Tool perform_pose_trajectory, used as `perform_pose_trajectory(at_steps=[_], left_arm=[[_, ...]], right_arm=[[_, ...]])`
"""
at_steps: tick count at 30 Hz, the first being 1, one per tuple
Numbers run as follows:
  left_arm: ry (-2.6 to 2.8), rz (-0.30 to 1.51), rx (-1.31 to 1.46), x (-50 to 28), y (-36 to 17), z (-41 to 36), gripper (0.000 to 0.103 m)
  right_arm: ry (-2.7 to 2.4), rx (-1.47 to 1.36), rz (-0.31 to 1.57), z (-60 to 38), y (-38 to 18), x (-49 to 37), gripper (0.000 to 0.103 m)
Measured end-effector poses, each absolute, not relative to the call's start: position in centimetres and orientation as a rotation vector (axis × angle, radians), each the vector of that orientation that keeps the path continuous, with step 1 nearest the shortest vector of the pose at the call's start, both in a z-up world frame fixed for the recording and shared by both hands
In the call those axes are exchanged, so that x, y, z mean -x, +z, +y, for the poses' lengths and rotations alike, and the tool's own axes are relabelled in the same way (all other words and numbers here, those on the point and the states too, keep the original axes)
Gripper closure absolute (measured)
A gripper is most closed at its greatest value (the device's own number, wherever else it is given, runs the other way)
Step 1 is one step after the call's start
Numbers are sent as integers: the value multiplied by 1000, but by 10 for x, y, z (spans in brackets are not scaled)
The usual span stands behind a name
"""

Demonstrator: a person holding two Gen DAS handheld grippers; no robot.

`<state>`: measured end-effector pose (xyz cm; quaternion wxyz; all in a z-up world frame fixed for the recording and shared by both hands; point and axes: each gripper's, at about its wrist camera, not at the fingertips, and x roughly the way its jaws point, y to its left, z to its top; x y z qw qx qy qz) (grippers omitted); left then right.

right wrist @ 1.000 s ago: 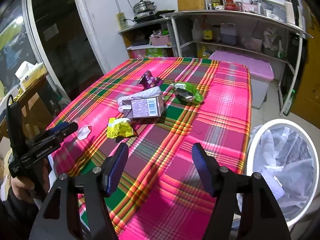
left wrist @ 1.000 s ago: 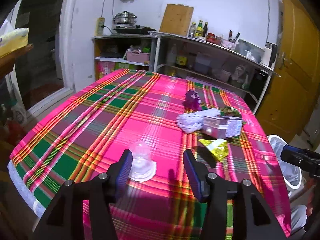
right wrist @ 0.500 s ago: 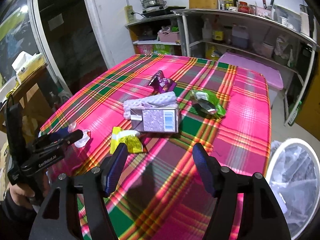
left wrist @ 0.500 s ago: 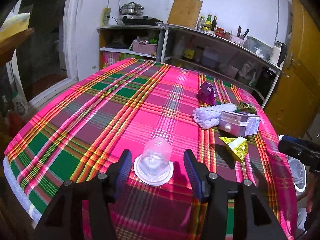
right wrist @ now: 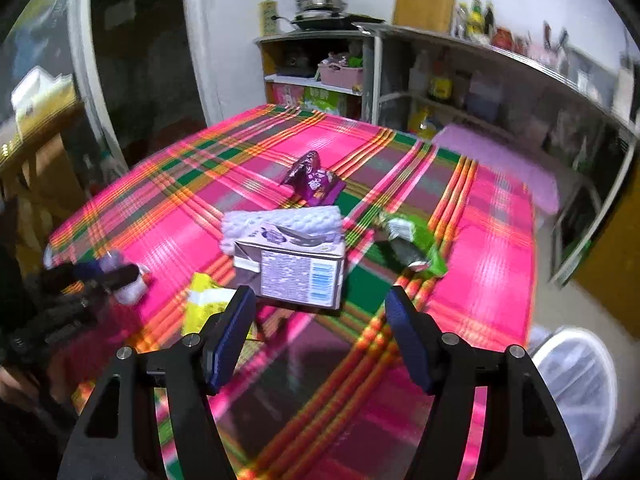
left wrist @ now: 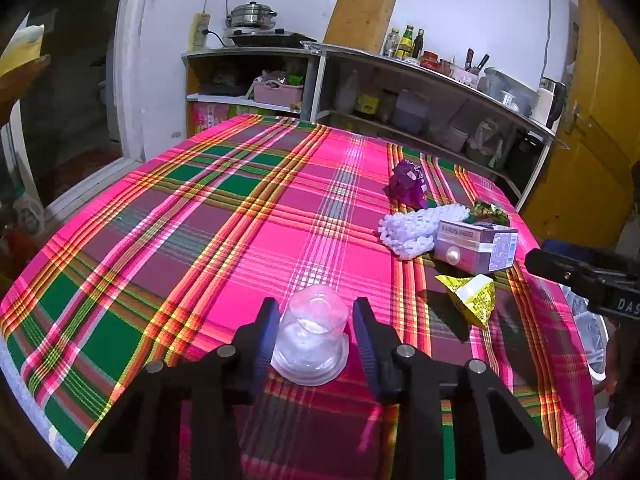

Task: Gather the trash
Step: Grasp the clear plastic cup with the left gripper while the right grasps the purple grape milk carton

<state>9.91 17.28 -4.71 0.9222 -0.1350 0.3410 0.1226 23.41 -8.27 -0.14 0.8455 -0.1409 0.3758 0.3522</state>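
the left gripper [left wrist: 314, 334] sits low over the plaid tablecloth [left wrist: 224, 216] with a clear plastic cup [left wrist: 310, 336] standing upside down on its rim right between the jaws. the two dark blue pads flank the cup's sides, the left one looking as if it touches the plastic and the right one showing a thin gap, so the jaws are still apart around it and not clamped.

ahead of those jaws and off to their right lies the rest of the litter. nearest is a crumpled yellow wrapper [left wrist: 472, 300], then a small purple carton [left wrist: 476, 246] lying on its side, touching a white foam net sleeve [left wrist: 416, 226] just behind it. a purple snack bag [left wrist: 408, 184] stands farther beyond, and a green wrapper [left wrist: 490, 212] peeks out behind the carton.

the right gripper [right wrist: 320, 334] hovers above the cloth with its jaws wide apart and nothing between them. the purple carton [right wrist: 294, 274] lies just ahead of its fingertips, roughly centred on the gap, barcode side facing the camera. the yellow wrapper [right wrist: 204, 304] is beside the left pad, partly hidden by it. the foam sleeve [right wrist: 280, 222] is behind the carton, the purple bag [right wrist: 312, 178] farther on, the green wrapper [right wrist: 412, 244] ahead to the right. a white bin with a plastic liner [right wrist: 576, 384] stands on the floor, well off to the right of the jaws. this view is blurred.
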Motion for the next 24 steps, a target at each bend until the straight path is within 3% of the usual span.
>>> perform_pose_trajectory(at_steps=[11, 24], left_arm=[[247, 712, 295, -101, -53, 176, 65], [244, 712, 298, -101, -54, 176, 65]], right_arm=[[705, 828, 512, -55, -21, -208, 35], [725, 1090, 338, -29, -41, -203, 37]])
